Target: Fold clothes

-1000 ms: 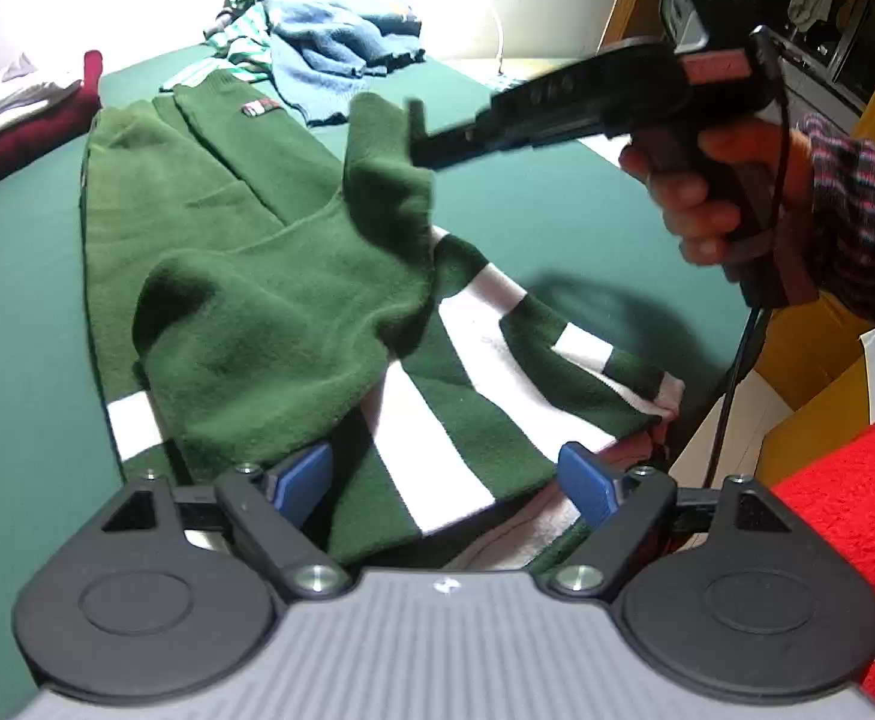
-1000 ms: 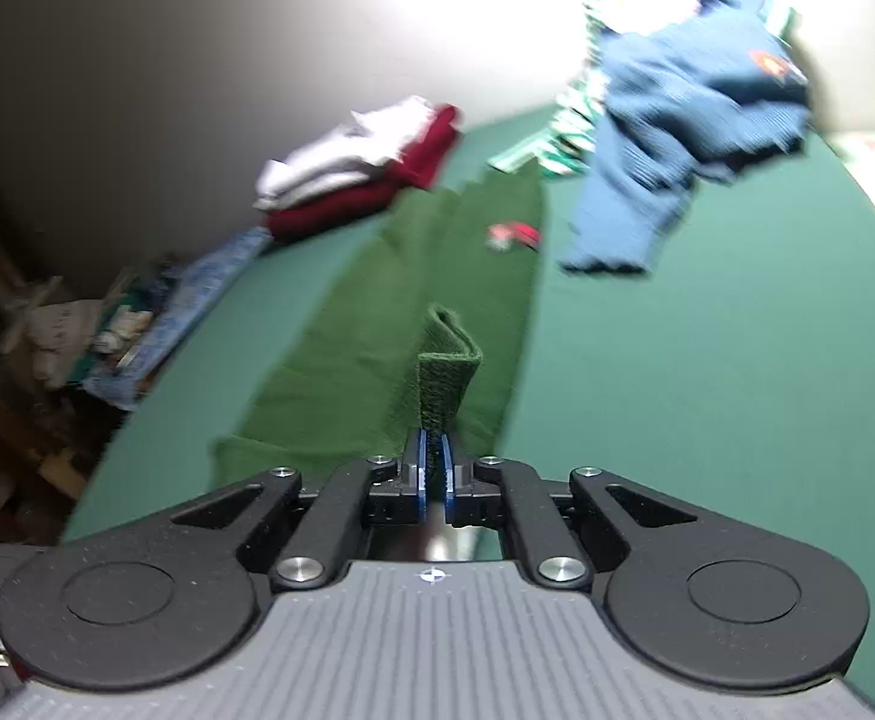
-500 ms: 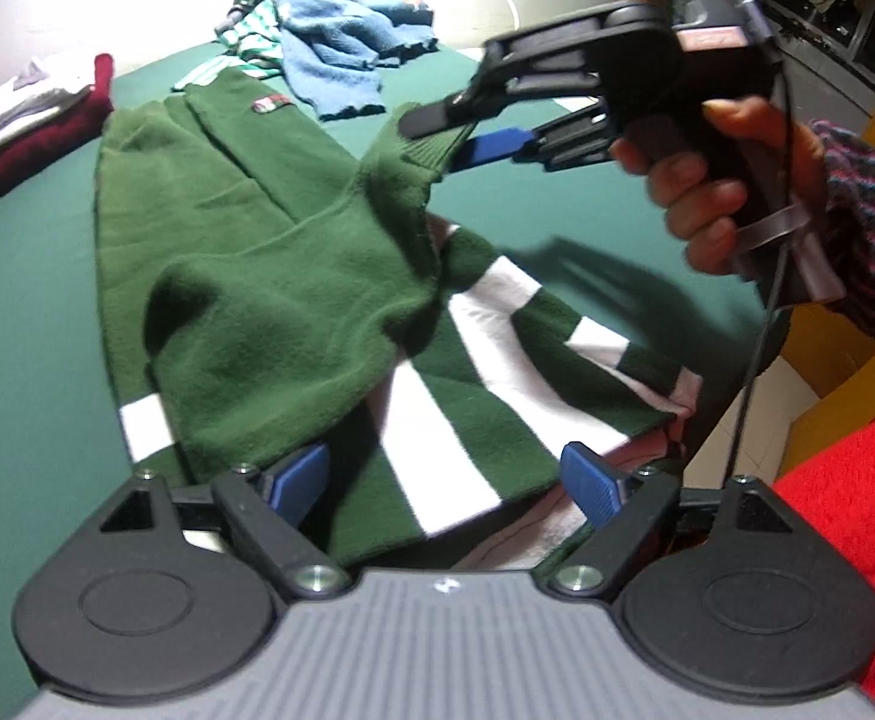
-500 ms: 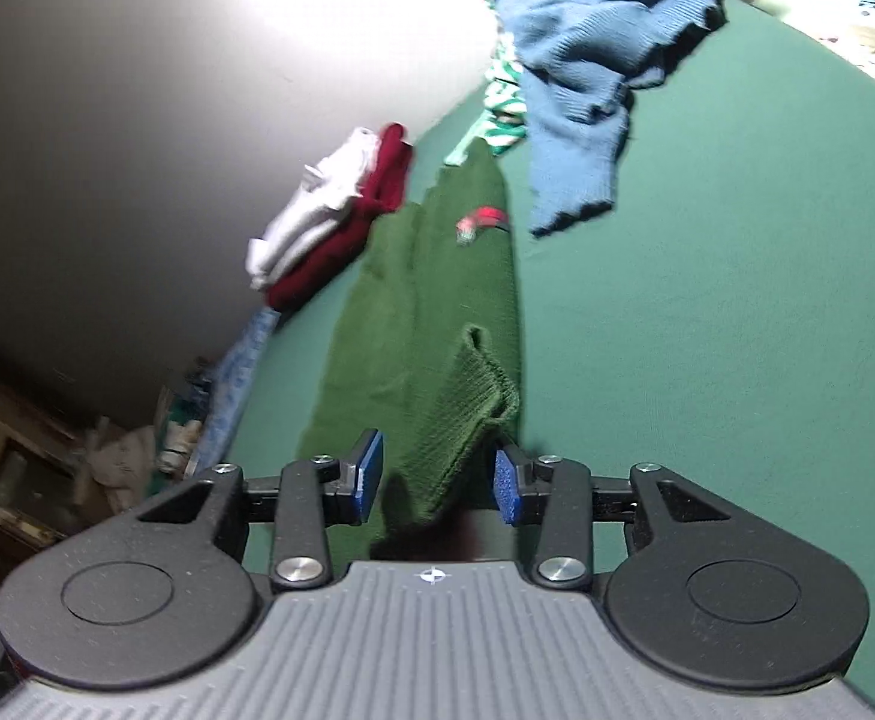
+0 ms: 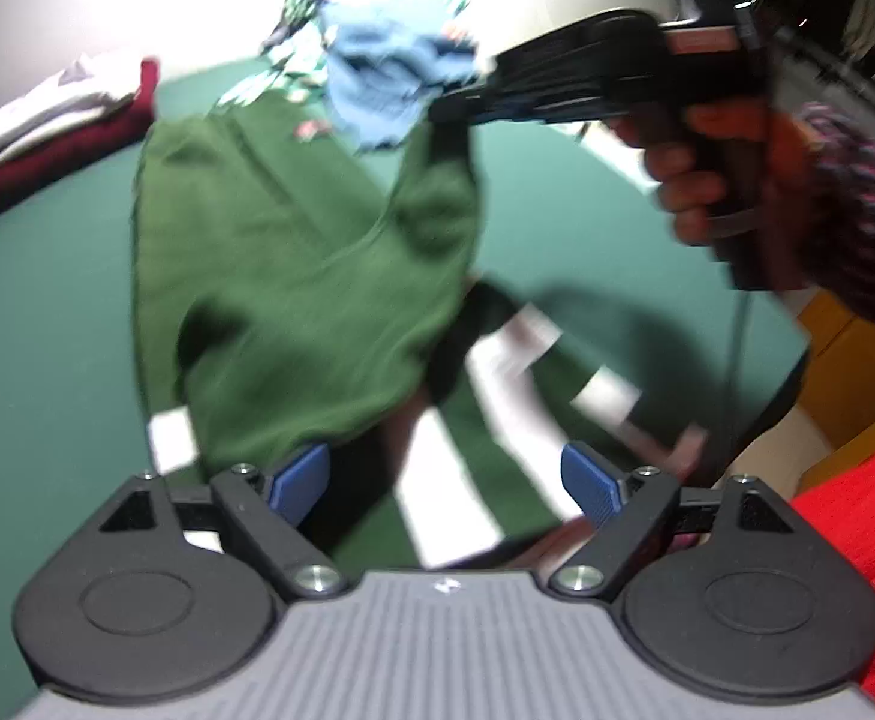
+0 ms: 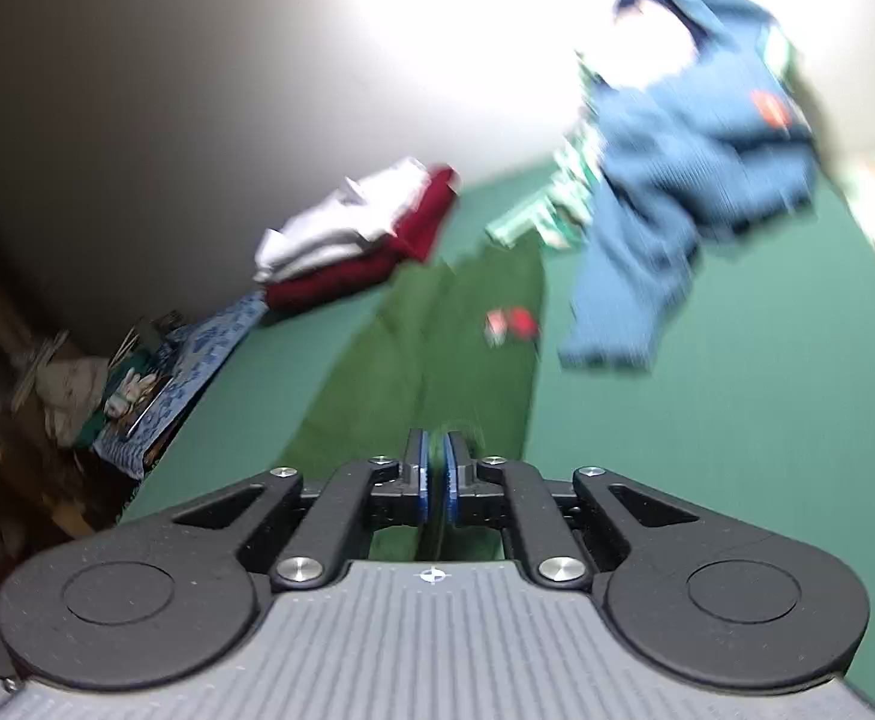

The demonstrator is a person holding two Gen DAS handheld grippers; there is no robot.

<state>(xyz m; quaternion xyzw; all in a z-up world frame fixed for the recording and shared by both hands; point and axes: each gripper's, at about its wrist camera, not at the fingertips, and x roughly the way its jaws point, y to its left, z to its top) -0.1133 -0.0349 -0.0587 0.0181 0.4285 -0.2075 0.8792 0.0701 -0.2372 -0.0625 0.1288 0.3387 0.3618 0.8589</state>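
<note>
A dark green sweater (image 5: pixel 293 252) with white stripes lies spread on the green table (image 5: pixel 29 312), its striped hem nearest my left gripper. My left gripper (image 5: pixel 443 474) hovers open just above that hem, nothing between its blue pads. A hand holds my right gripper (image 5: pixel 443 111) up at the right, shut on the end of the sweater's sleeve (image 5: pixel 437 192), which hangs lifted off the body. In the right wrist view the right gripper (image 6: pixel 435 450) has its pads pressed together on a thin edge of green fabric, with the sweater (image 6: pixel 437 348) stretching away beyond. Both views are motion-blurred.
A crumpled blue sweater (image 5: pixel 389 78) lies on a striped garment at the table's far end. A folded white and maroon stack (image 5: pixel 59 126) sits at the far left. Red fabric (image 5: pixel 857 510) is near right, past the table edge. Clutter (image 6: pixel 137 384) sits off the table's left side.
The right gripper opened around the sleeve end, then shut on it again and lifted it higher. The left gripper stayed open over the hem.
</note>
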